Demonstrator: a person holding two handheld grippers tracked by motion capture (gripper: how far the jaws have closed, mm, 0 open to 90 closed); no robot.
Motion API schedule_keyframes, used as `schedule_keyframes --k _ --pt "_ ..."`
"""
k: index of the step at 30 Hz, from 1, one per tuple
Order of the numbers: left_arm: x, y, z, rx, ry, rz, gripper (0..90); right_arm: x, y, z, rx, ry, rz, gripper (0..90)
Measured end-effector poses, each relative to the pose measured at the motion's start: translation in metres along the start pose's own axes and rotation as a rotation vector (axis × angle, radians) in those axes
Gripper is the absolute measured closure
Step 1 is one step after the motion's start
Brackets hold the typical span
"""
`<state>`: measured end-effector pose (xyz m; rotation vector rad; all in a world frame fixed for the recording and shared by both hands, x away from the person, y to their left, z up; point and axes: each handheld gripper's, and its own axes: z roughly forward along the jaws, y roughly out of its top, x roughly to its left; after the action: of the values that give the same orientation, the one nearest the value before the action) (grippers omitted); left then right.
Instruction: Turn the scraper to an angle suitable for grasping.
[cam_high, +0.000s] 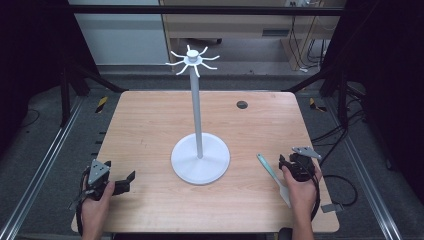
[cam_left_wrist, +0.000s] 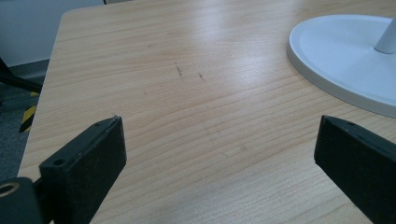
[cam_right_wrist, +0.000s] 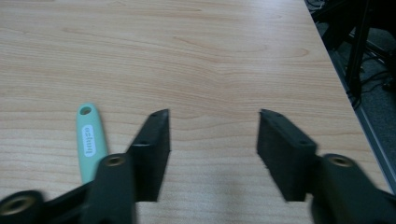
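A white stand (cam_high: 199, 159) with a tall pole and several hooks at its top (cam_high: 192, 58) rises from a round base at the table's middle; the base edge (cam_left_wrist: 341, 60) lies right of my left jaws. A spatula with a mint green handle (cam_high: 266, 165) (cam_right_wrist: 88, 140) and a white blade lies flat on the table at the right. My right gripper (cam_high: 287, 162) (cam_right_wrist: 212, 140) hovers just right of the handle, open, with bare wood between its jaws. Near the front left corner, my left gripper (cam_high: 125, 180) (cam_left_wrist: 219, 154) is open wide over bare table.
The wooden table (cam_high: 150, 125) has a dark round hole (cam_high: 242, 104) at the back right. Black frame rails run along both sides, and cables lie on the floor at the right. The table's right edge (cam_right_wrist: 341, 84) is close to my right gripper.
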<state>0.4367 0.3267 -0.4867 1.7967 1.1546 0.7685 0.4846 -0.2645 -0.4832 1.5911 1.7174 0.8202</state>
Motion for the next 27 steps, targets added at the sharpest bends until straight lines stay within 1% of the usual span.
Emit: schedule_keyframes --k 1,2,3,4,5,6,7,8,9,10,11,12,13,14,15,16,17,22,26,27 --pt "0.000 0.000 0.000 0.000 0.000 0.000 1.7 0.000 0.000 0.000 0.000 0.000 0.000 50.0" --pt "0.000 0.000 0.000 0.001 0.001 -0.001 1.7 0.001 0.002 0.001 0.004 0.002 -0.017 51.7" --pt "0.000 0.000 0.000 0.000 0.002 -0.002 1.7 0.002 0.003 0.002 0.010 0.002 -0.036 55.9" --pt "0.000 0.000 -0.001 0.000 0.002 -0.002 1.7 0.003 0.005 0.002 0.021 0.015 -0.037 58.1" --pt "0.000 0.000 -0.001 0.000 0.007 -0.001 1.7 0.004 0.008 0.005 0.033 0.030 -0.069 61.8" --pt "0.000 0.000 -0.001 0.000 0.007 -0.001 1.7 0.004 0.008 0.005 0.033 0.030 -0.069 61.8" --pt "0.000 0.000 -0.001 -0.001 0.005 -0.002 1.7 0.007 0.011 0.007 0.060 0.049 -0.073 65.2" --pt "0.000 0.000 -0.001 0.000 0.005 -0.001 1.7 0.007 0.011 0.007 0.060 0.049 -0.073 65.2" --pt "-0.001 0.000 0.000 0.005 0.004 0.005 1.7 0.007 0.013 0.009 0.073 0.073 -0.086 69.8" --pt "-0.001 0.000 0.000 0.005 0.004 0.005 1.7 0.007 0.013 0.009 0.073 0.073 -0.086 69.8" --pt "-0.002 0.000 0.001 0.006 0.004 0.005 1.7 0.008 0.013 0.011 0.082 0.081 -0.083 72.1" --pt "-0.002 0.000 0.001 0.007 0.005 0.008 1.7 0.008 0.014 0.013 0.090 0.093 -0.093 74.7" --pt "-0.003 0.000 0.001 0.007 0.006 0.012 1.7 0.009 0.014 0.014 0.098 0.106 -0.092 76.1" --pt "-0.003 0.000 0.001 0.006 0.007 0.015 1.7 0.010 0.015 0.016 0.110 0.126 -0.102 79.6" --pt "-0.003 0.000 0.001 0.007 0.007 0.016 1.7 0.010 0.015 0.016 0.110 0.126 -0.102 79.6" --pt "-0.003 0.000 0.001 0.012 0.008 0.021 1.7 0.012 0.016 0.019 0.118 0.149 -0.108 82.5" --pt "-0.003 0.000 0.001 0.012 0.008 0.021 1.7 0.012 0.016 0.019 0.118 0.149 -0.108 82.5" --pt "-0.005 0.000 0.003 0.016 0.003 0.022 1.7 0.022 0.018 0.022 0.137 0.196 -0.150 88.7" --pt "-0.006 0.000 0.003 0.016 0.001 0.025 1.8 0.024 0.019 0.025 0.144 0.207 -0.152 90.0" --pt "-0.006 0.000 0.003 0.016 -0.001 0.024 1.8 0.024 0.019 0.027 0.156 0.212 -0.152 90.0"
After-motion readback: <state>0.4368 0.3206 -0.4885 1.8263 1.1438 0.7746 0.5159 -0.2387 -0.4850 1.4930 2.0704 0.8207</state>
